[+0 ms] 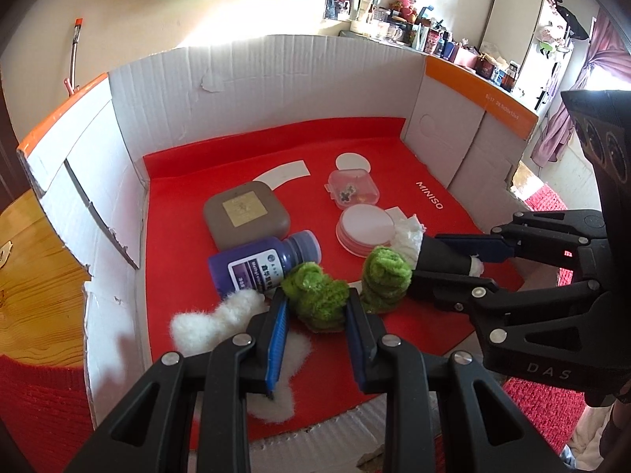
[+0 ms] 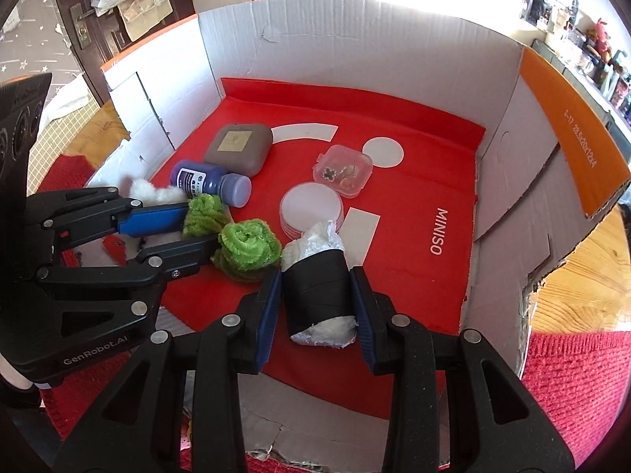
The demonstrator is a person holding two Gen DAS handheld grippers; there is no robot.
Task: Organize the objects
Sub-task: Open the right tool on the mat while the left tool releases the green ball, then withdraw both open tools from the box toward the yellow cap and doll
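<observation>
Inside a white cardboard box [image 1: 244, 90] with a red liner, my left gripper [image 1: 317, 309] is shut on a green fuzzy piece [image 1: 315, 295]; a second green fuzzy piece [image 1: 384, 276] sits beside it. White fluff [image 1: 213, 321] lies under the left fingers. My right gripper [image 2: 317, 303] is shut on a black roll stuffed with white tissue [image 2: 315, 291], also seen in the left wrist view [image 1: 443, 258]. A purple bottle [image 1: 262, 266] lies on its side, next to a brown square case [image 1: 246, 215], a round white-lidded tin [image 1: 364, 230] and a clear small box [image 1: 353, 189].
The box walls have orange top edges [image 2: 572, 134] and a torn near-right corner. A wooden table [image 1: 35, 276] and red knit cloth [image 2: 572, 386] lie outside the box. A cluttered shelf [image 1: 434, 35] stands behind.
</observation>
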